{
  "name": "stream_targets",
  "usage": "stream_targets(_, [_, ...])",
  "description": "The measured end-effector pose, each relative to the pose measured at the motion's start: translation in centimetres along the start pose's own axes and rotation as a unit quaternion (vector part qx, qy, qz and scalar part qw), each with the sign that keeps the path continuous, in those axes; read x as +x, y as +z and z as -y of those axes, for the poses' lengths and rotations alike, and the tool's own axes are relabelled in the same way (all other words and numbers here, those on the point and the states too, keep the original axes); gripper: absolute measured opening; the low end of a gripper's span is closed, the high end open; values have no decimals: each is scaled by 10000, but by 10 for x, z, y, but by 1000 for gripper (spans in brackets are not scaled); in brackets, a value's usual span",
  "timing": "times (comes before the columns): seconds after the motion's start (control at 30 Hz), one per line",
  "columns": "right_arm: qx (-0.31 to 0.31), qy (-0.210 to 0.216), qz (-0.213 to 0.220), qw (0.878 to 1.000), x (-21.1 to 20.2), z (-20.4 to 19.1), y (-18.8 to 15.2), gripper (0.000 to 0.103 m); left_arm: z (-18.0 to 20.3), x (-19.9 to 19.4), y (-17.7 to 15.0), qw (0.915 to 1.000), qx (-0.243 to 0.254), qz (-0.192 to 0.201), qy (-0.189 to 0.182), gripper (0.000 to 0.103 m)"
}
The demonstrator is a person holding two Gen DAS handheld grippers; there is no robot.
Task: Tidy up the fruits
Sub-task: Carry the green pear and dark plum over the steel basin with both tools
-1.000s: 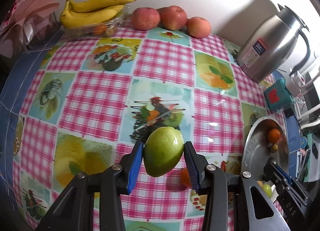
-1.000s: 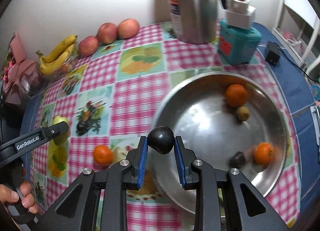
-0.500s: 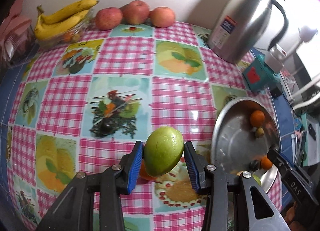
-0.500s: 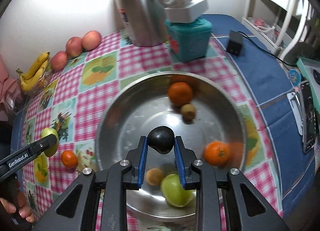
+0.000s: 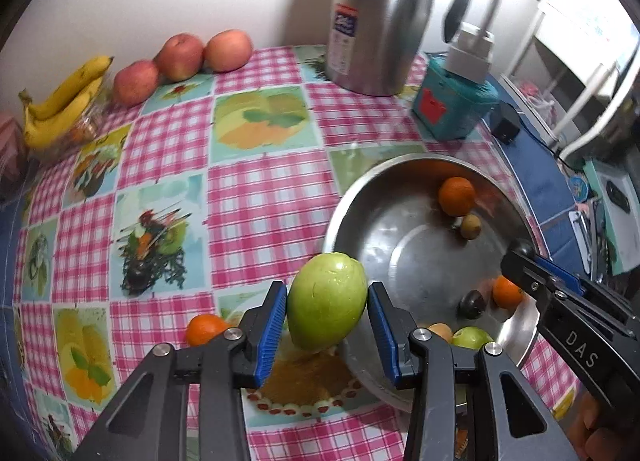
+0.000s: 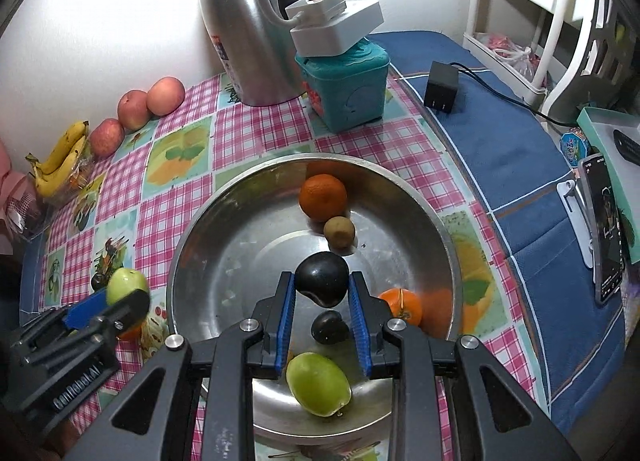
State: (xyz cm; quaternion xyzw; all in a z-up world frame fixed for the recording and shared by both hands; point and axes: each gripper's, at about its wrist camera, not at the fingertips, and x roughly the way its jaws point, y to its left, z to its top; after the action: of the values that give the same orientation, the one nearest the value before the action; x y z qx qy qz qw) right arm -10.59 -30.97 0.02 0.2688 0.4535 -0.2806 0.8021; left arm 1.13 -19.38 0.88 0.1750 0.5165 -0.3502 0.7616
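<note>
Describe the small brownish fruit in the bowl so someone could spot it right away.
Find the steel bowl on the checked cloth. At its far side lies a big orange; the kiwi touches it. It is the bowl's only dull brown fruit, smaller than its neighbours.

Home dining corner: bench [image 5: 260,197] under fruit-print checked oilcloth, steel thermos jug [image 5: 376,17], bananas [image 5: 60,101], apples [image 5: 180,57], white rack [image 6: 560,1].

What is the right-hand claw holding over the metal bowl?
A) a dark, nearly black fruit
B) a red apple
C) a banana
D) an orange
A: the right claw pinches a dark fruit between its blue pads above the steel bowl.
</note>
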Motion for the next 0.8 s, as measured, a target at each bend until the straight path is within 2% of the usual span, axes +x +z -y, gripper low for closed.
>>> stream_targets(0.2, [-8, 39, 19, 10000, 0, 0, 1, 28, 16, 7, -1, 9998, 177, 61, -101, 44])
stream_targets(0.37, [39, 185, 51, 9998, 2, 0, 1, 28, 27, 13, -5, 9993, 350, 110, -49, 45])
stream_targets(0.53, [-63, 130, 149, 9998, 3, -4, 1, 28, 34, 17, -5, 9987, 459, 200, 3, 45])
stream_targets(0.8, [-80, 149, 50, 9998, 12, -4, -1, 28, 37, 24, -7, 9981, 575, 201, 60, 45])
